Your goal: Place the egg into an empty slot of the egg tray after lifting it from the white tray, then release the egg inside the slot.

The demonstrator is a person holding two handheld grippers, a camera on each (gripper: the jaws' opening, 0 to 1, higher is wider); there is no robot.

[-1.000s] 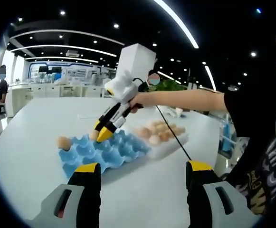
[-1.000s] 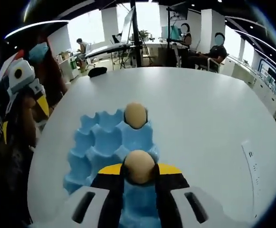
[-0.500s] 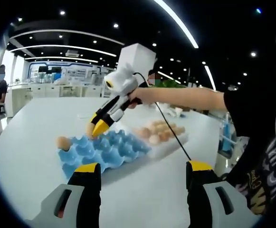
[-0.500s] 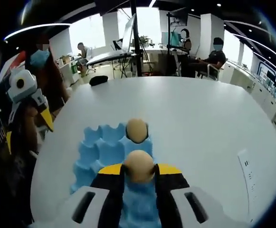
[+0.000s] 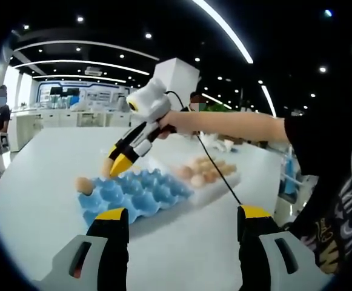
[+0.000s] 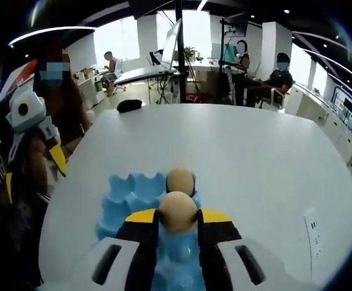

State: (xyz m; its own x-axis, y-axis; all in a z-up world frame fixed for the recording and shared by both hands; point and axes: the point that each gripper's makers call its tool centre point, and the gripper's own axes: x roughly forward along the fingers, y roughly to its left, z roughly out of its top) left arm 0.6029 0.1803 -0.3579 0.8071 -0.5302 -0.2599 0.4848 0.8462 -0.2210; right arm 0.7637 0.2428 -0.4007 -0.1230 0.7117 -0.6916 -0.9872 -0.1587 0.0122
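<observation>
Egg [image 6: 178, 211] clamped in my right tool [image 6: 178, 219], risen since 1 s ago, above blue egg tray [image 6: 130, 197]; 1 egg [image 6: 180, 180] seated at 12 o'clock. Left tool [image 5: 180, 221] gapes apart.

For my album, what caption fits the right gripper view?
Right gripper holding an egg above a blue egg tray.

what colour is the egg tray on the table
Blue; the egg tray shows best in the left gripper view.

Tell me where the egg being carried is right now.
In the right gripper view the egg sits clamped in the right claw, above the blue egg tray, just short of the egg already seated there.
</observation>
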